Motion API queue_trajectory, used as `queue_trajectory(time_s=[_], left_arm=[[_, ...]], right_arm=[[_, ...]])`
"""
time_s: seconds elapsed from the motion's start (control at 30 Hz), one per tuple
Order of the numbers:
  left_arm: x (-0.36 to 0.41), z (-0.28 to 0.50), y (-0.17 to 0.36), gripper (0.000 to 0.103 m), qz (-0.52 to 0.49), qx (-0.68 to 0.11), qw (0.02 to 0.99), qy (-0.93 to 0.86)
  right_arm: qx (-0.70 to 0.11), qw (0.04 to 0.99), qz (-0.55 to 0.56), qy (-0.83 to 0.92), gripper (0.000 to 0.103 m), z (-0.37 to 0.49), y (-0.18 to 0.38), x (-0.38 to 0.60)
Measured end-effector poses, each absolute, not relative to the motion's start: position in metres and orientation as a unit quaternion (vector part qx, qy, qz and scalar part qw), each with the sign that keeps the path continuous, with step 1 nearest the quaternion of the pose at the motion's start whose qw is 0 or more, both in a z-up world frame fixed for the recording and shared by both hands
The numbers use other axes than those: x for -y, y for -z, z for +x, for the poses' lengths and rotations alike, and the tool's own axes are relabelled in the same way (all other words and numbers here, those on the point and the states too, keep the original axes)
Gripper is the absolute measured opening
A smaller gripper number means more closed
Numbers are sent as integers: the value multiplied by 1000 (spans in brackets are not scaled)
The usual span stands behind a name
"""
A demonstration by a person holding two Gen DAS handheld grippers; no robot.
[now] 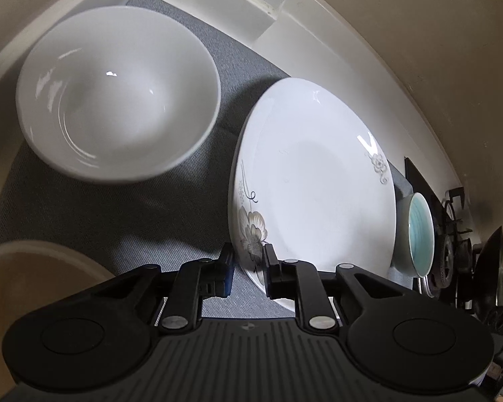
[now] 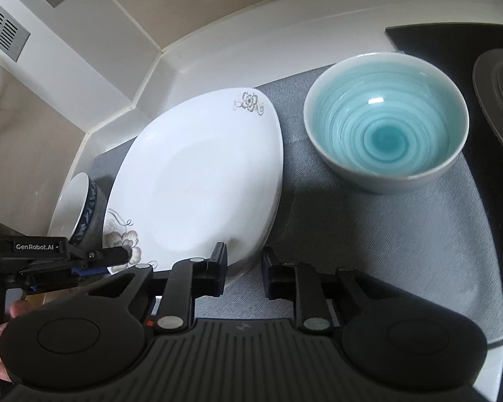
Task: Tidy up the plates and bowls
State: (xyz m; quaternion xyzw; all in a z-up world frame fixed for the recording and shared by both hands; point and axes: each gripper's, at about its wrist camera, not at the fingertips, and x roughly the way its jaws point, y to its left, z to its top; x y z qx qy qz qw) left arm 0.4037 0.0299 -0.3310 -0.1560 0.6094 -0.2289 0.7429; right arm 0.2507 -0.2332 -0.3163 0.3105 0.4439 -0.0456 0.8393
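Sitting left of the flowered plate, a plain white glazed ceramic bowl rests upright on the grey woven mat that covers the pale worktop. It looks thick-walled and fairly heavy, slick with glaze, and would chip if knocked; its rim is the only place thin enough to pinch.

At the middle lies the white oval ceramic plate with grey flower prints. The left tool has its fingers either side of the plate's near-left rim, right at the flower, closed down to the rim or very nearly so; whether they truly clamp it I cannot tell. The right tool straddles the plate's near-right rim with its jaws parted and a gap showing on the outer side. The plate is stiff, smooth and breakable, so I judge a firm hold on opposite rim edges safest, since glaze on hard pads may slide.

Right of the plate, well apart, stands a grey-outside, turquoise-swirled ceramic bowl, upright on the mat, also best taken by its rim.
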Motion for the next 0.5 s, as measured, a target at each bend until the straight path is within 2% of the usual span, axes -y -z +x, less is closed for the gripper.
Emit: queue_trajectory(time_s=[0.27, 0.37, 0.43, 0.5], left_arm=[[-23, 396, 328, 19, -152, -614, 742, 222], [-28, 386, 307, 19, -128, -593, 762, 227], [-34, 372, 294, 19, -124, -579, 771, 235], [-37, 357, 288, 21, -119, -578, 771, 239]], right_arm=[[-437, 841, 315, 55, 22, 250, 315, 240], [-433, 844, 314, 44, 25, 233, 307, 227], [-449, 845, 290, 19, 30, 221, 304, 210], [-470, 845, 257, 0, 46, 210, 306, 190]])
